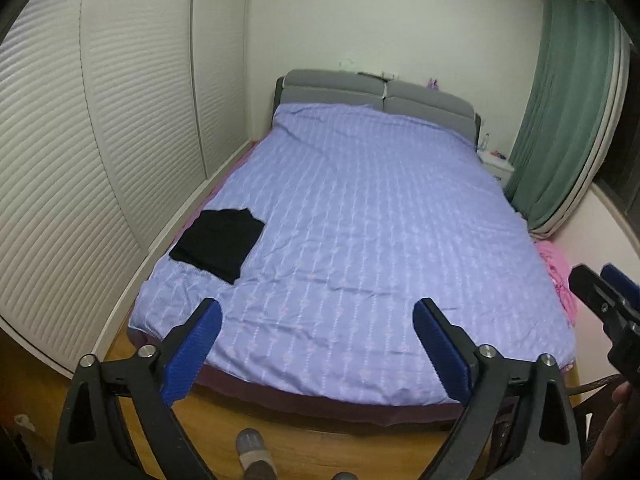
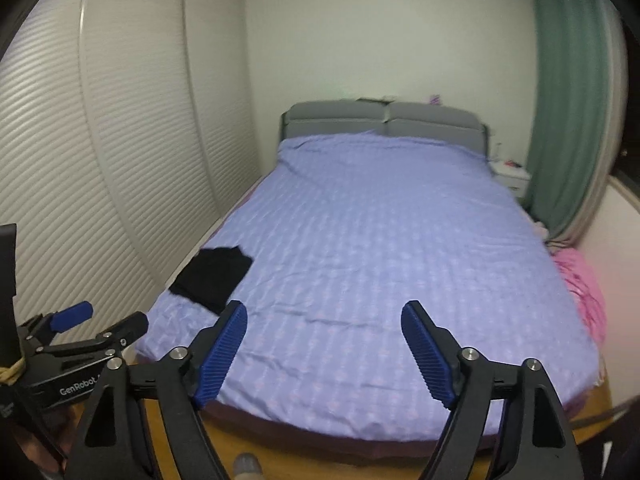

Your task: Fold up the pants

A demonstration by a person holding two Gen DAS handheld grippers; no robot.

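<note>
A bedroom seen from the foot of a bed (image 1: 360, 216) spread with a lilac patterned cover, where the black pants (image 1: 219, 243) lie as a compact, roughly square bundle near the bed's left edge, close to the louvred wardrobe doors (image 1: 100, 152) and well apart from both tools. The left tongs (image 1: 318, 344) hang above the foot of the mattress with their 2 blue ribbed pads spread wide and nothing between them; the right tongs (image 2: 324, 346) hover beside them, equally wide open and equally empty. In the left wrist view the right tool shows at the far right edge, and in the right wrist view the left tool shows at the lower left. A grey padded headboard (image 1: 376, 96) closes the far end, a green curtain (image 1: 560, 120) hangs at the right, pink fabric (image 1: 558, 280) spills beside the bed's right edge, and a slippered foot (image 1: 252, 452) stands on the wooden floor below. Judged from how flat and squared the bundle lies, the folding looks largely done, though whether another fold is wanted cannot be told from here. If 1 more is intended, the sound approach would be to bring both tongs across to the left, pinch the 2 near corners of the bundle through all layers, lift only slightly so the stack does not slide apart, and lay the edge squarely over the far side without catching the cover beneath.
</note>
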